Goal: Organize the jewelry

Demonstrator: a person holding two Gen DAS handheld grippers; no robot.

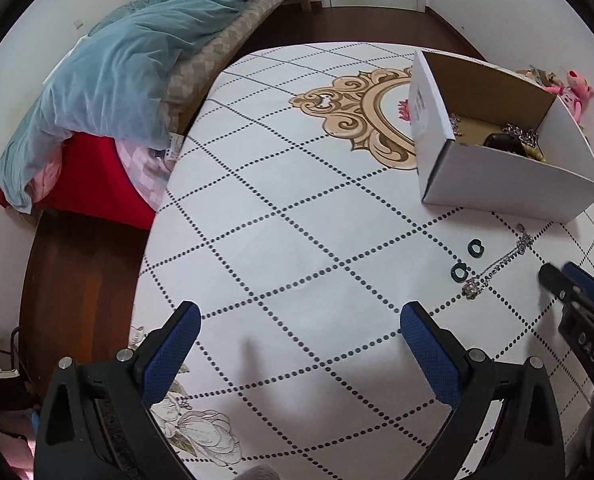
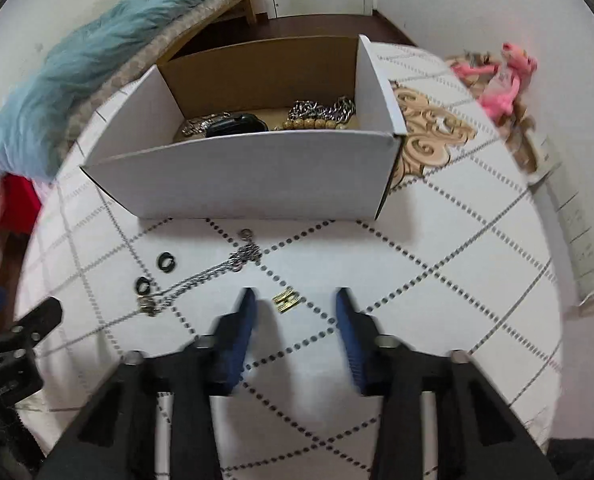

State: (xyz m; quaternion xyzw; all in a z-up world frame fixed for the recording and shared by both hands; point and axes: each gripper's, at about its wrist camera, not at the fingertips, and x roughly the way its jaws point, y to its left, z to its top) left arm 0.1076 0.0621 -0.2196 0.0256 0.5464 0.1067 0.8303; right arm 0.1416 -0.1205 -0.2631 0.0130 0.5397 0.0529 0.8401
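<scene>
A white cardboard box (image 2: 257,176) stands open on the table and holds chains, gold beads and a black case (image 2: 237,125). It also shows in the left wrist view (image 1: 505,176). In front of it lie a silver necklace (image 2: 217,272), two black rings (image 2: 165,261) and a small gold H-shaped piece (image 2: 285,299). My right gripper (image 2: 295,300) is open, its fingertips either side of the gold piece, just above the table. My left gripper (image 1: 301,320) is open and empty over bare tablecloth, left of the necklace (image 1: 497,268) and rings (image 1: 475,247).
The table has a white cloth with dotted diamond lines (image 1: 297,220). A bed with a blue duvet (image 1: 137,60) lies to the left. A pink plush toy (image 2: 501,80) and a ruler-like strip (image 2: 573,232) sit at the table's right edge.
</scene>
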